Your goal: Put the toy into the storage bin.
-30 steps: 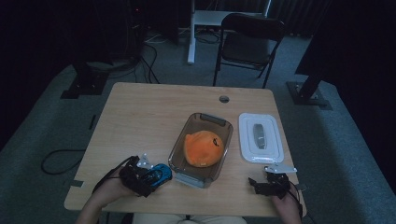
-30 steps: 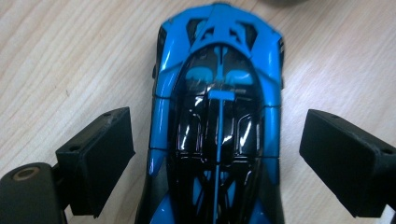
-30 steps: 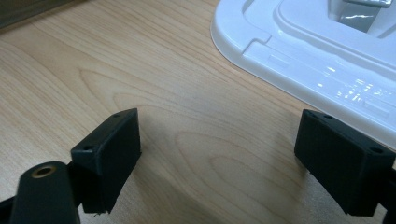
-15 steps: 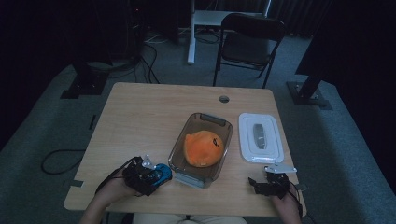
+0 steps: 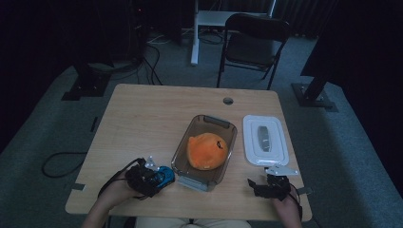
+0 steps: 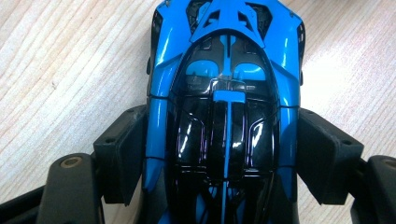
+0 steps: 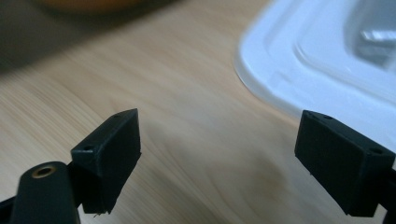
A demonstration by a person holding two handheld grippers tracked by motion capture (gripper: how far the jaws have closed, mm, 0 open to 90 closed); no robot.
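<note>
Left gripper [image 6: 219,154] low over table [image 5: 142,123], fingers [image 6: 122,154] against blue toy car [image 6: 224,93].

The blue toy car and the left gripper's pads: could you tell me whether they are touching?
Touching. In the left gripper view, both pads lie flush against the sides of the blue toy car with no gap showing; the jaws have just been closing on it.

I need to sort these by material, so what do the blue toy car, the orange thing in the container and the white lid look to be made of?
Blue toy car: glossy hard plastic or painted metal, with sharp reflections. Orange thing: likely soft plush, matte and rounded. White lid: smooth moulded plastic, faint sheen.
</note>
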